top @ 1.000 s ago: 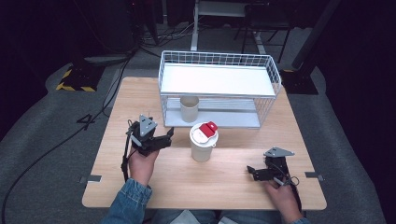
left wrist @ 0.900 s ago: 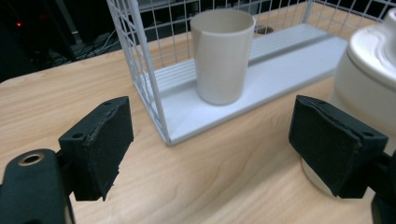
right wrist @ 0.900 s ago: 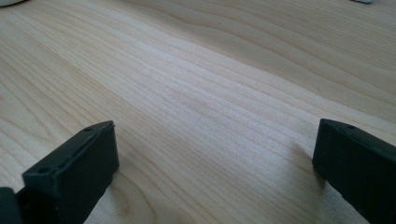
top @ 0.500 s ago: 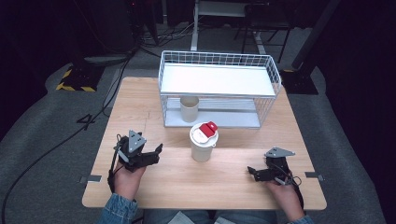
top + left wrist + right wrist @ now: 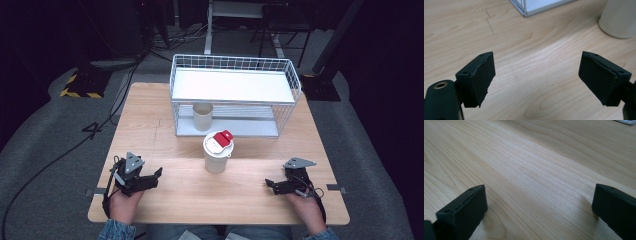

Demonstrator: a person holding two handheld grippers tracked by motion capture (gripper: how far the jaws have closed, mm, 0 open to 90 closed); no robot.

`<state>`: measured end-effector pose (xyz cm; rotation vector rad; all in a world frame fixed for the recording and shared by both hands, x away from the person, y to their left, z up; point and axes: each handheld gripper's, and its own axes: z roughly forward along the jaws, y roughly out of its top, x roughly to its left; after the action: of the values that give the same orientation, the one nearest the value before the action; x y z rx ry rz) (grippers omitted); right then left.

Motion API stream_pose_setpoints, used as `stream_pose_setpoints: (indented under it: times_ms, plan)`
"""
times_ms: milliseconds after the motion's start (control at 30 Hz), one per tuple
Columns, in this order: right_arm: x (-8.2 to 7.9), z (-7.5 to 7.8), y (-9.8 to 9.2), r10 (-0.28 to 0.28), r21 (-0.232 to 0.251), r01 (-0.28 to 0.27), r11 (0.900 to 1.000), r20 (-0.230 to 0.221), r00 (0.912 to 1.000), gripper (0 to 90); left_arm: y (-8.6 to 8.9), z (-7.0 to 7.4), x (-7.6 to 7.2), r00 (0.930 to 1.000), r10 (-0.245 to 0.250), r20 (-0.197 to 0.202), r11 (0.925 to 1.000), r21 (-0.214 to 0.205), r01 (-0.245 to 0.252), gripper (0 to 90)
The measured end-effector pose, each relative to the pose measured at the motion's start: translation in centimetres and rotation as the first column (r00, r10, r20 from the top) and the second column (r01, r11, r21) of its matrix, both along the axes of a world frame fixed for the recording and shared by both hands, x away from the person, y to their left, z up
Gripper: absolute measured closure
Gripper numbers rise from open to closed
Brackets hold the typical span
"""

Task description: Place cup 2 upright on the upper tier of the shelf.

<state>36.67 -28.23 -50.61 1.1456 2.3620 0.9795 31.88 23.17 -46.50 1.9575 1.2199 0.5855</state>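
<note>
While both sit near the bench (image 5: 165, 125) front edge:
left hand-held gripper (image 5: 156, 175): jaws apart, empty (slid back from cup (image 5: 217, 152))
right hand-held gripper (image 5: 269, 184): wide, empty, unmoved

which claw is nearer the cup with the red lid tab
Left, though only slightly. The left claw sits open on the table left of the lidded cup and a bit nearer the person. The right claw lies open to the cup's right, also nearer the person. Neither touches it.
</note>
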Motion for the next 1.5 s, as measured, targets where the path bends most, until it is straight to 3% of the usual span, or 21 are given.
stream_pose_setpoints:
  times_ms: [167, 467, 700, 867, 1267, 1367, 1500]
  plan:
    - [0.1, 0.0, 0.0, 0.010, -0.004, -0.010, 0.9999, 0.001, 1.0000, 0.1, 0.6, -1.1, -0.3, 0.9981, -0.018, -0.059, 0.9997, 0.016, 0.019, 14.6]
    - [0.4, 0.2, 0.3, 0.023, -0.007, -0.023, 0.9997, -0.003, 0.9997, 2.8, 2.0, -2.4, -1.0, 0.9939, 0.010, -0.110, 0.9994, 0.033, -0.007, 14.6]
    - [0.5, 0.6, 1.1, 0.057, -0.005, -0.057, 0.9984, 0.013, 0.9983, 5.5, 2.7, -3.6, -1.0, 0.9887, 0.036, -0.145, 0.9969, 0.074, -0.026, 14.3]
    - [0.5, 1.1, 1.8, 0.078, 0.023, -0.079, 0.9967, 0.020, 0.9967, 5.8, 3.3, -4.0, -0.6, 0.9898, 0.017, -0.141, 0.9990, 0.043, -0.011, 11.8]
    - [0.1, 1.9, 3.0, 0.120, 0.080, -0.122, 0.9893, 0.030, 0.9923, 5.8, 3.4, -4.1, 0.2, 0.9886, -0.019, -0.149, 0.9986, 0.045, 0.026, 6.8]
    - [0.0, 2.7, 3.7, 0.135, 0.118, -0.141, 0.9830, 0.055, 0.9893, 5.7, 3.4, -4.1, 0.2, 0.9885, -0.017, -0.150, 0.9986, 0.046, 0.024, 6.7]
    - [0.0, 3.4, 4.5, 0.156, 0.128, -0.165, 0.9781, 0.078, 0.9847, 5.6, 3.4, -4.1, 0.3, 0.9888, -0.010, -0.149, 0.9987, 0.049, 0.018, 6.8]
